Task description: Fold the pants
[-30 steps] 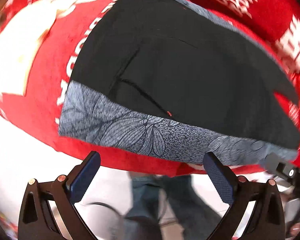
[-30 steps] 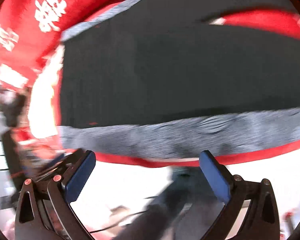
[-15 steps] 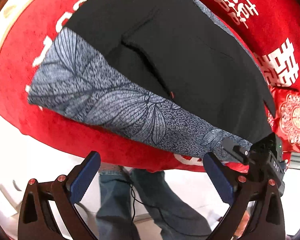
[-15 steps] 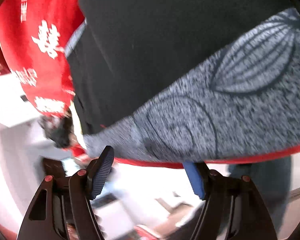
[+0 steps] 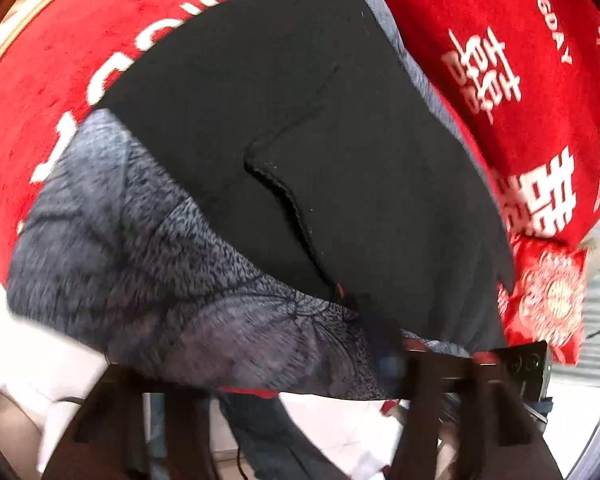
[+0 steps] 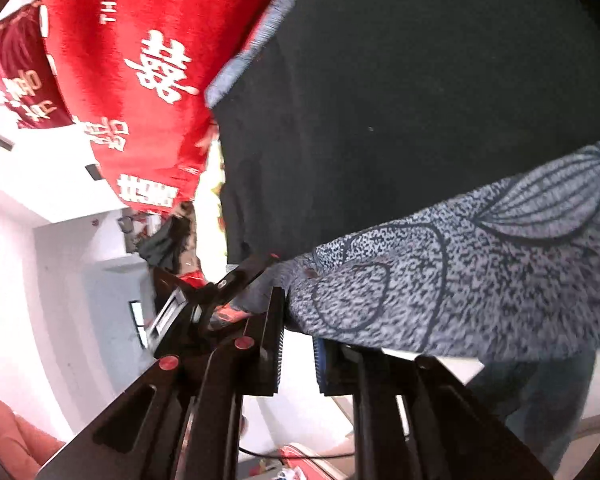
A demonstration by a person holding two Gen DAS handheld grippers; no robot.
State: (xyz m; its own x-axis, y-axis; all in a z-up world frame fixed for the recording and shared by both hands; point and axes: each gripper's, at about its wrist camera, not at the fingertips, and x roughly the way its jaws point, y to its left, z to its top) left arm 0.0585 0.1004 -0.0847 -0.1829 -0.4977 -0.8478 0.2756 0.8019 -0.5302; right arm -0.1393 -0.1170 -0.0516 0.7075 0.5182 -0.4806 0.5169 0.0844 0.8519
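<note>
Both tools had just been closing on the grey patterned hem [image 6: 480, 280] of black pants [image 5: 320, 152]: the right tool [image 6: 298, 344] nearly shut at its 6 o'clock edge, the left tool [image 5: 268, 376] half-closed and blurred, its grip unclear.

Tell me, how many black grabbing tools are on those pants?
2. Left tool at the grey waistband's near edge, right tool at its corner; both jaws have just been closing with the band between them.

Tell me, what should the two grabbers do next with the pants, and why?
Probably lift the grey leaf-patterned waistband of the black pants off the red blanket. Both jaws have just been closing with its edge between them: the right gripper at one corner, the left gripper, blurred, farther along.
</note>
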